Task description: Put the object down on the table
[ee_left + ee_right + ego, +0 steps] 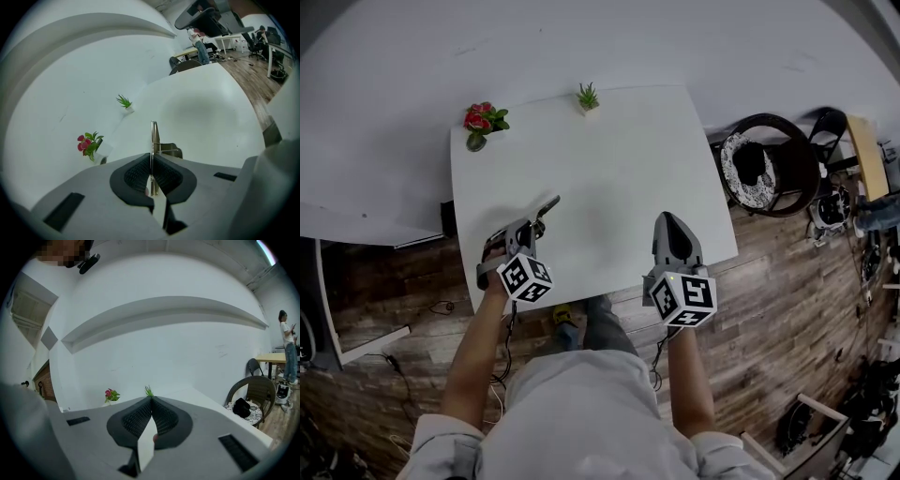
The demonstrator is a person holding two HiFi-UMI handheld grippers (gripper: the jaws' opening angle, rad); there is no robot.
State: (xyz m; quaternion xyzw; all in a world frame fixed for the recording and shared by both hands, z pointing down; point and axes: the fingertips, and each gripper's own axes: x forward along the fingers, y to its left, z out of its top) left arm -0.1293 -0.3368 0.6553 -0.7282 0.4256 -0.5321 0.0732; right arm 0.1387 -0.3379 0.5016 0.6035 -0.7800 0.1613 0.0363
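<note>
At lower left, left gripper (530, 228) clamps a thin metal piece (547, 206) pointing up-right over the table (619, 159); right gripper (673, 225) closed, empty.

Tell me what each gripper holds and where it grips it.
The left gripper clamps a thin metal piece by its near end; right gripper is shut, empty.

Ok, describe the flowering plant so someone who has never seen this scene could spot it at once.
Start at the white table and follow its far edge. At the far left corner stands a small plant with red blooms; the only other plant, further right along that edge, is a plain green tuft.
</note>
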